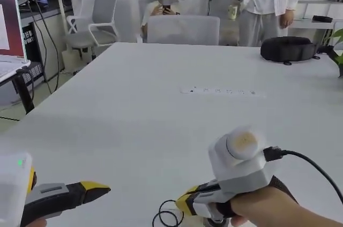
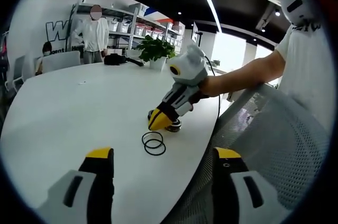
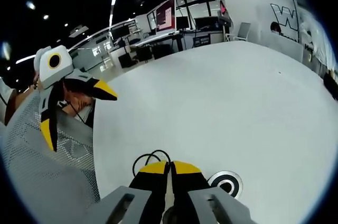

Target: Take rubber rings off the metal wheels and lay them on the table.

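Two thin black rubber rings (image 1: 167, 216) lie overlapping on the white table (image 1: 161, 109) near its front edge; they also show in the left gripper view (image 2: 153, 143) and the right gripper view (image 3: 150, 159). A small metal wheel (image 3: 226, 183) with a dark band stands on the table just right of my right gripper's tips, and shows under them in the left gripper view (image 2: 174, 125). My right gripper (image 3: 169, 168) is shut, tips just above the rings, nothing visibly between them (image 1: 185, 201). My left gripper (image 2: 163, 155) is open and held off to the left of the rings (image 1: 102, 188).
A black cushion-like object (image 1: 288, 48) lies at the table's far right, beside a potted plant (image 2: 154, 50). Chairs (image 1: 183, 29) and people stand beyond the far edge. A mesh chair back (image 2: 264, 145) is close by the table's near edge.
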Demonstrator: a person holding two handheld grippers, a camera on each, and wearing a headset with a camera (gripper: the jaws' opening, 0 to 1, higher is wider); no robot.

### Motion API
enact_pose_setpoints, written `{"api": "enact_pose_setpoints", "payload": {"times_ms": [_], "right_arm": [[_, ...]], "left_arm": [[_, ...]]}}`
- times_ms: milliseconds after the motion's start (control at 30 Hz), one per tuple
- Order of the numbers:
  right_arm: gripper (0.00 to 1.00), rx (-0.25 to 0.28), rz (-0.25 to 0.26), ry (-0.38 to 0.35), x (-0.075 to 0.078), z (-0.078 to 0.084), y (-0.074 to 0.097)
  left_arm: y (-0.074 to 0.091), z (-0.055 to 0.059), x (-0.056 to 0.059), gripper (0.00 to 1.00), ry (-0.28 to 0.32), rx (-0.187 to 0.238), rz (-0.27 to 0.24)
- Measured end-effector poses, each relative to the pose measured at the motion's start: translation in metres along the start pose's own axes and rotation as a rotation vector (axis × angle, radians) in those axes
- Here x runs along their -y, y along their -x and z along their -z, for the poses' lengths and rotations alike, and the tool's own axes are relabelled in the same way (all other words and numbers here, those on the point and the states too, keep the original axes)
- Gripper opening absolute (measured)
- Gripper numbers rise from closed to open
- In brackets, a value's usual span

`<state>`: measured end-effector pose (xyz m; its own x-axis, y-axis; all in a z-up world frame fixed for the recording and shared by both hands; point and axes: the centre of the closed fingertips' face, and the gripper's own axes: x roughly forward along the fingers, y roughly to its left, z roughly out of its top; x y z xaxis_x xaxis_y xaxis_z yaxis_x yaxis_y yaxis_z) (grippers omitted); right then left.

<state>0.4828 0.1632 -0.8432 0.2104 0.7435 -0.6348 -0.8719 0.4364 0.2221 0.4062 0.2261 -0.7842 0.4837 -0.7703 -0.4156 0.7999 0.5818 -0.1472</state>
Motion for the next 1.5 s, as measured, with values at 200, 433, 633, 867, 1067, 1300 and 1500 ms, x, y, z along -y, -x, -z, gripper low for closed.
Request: {"api": "enact_pose_setpoints", "payload": {"times_ms": [200, 433, 633, 867, 1067, 1300, 1500], "right_arm": [[0.0, 0.016, -0.018, -0.025, 0.001, -0.004, 0.007], [0.0, 0.059, -0.021, -0.032, 0.005, -0.015, 0.019], [0.02, 0.12, 0.002, -0.051, 0.021, -0.027, 0.034], [0.01, 0.167, 0.043, -0.094, 0.041, -0.03, 0.046], [0.01, 0.171, 0.076, -0.117, 0.058, -0.023, 0.053], [0.01, 0.164, 0.107, -0.125, 0.071, -0.012, 0.058], [0.01, 0.147, 0.118, -0.119, 0.078, -0.003, 0.059]], "left_arm": [[0.0, 0.001, 0.0, 0.74, 0.002, -0.009, -0.001], [0.0, 0.002, -0.001, 0.74, 0.006, -0.013, -0.005], [0.0, 0.001, -0.003, 0.74, 0.011, -0.008, -0.014], [0.0, 0.001, -0.004, 0.74, 0.013, -0.009, -0.016], [-0.002, 0.001, -0.002, 0.74, 0.009, -0.014, -0.004], [-0.004, -0.004, -0.001, 0.74, -0.078, -0.067, 0.017], [-0.002, -0.03, -0.006, 0.74, -0.139, -0.054, 0.033]]}}
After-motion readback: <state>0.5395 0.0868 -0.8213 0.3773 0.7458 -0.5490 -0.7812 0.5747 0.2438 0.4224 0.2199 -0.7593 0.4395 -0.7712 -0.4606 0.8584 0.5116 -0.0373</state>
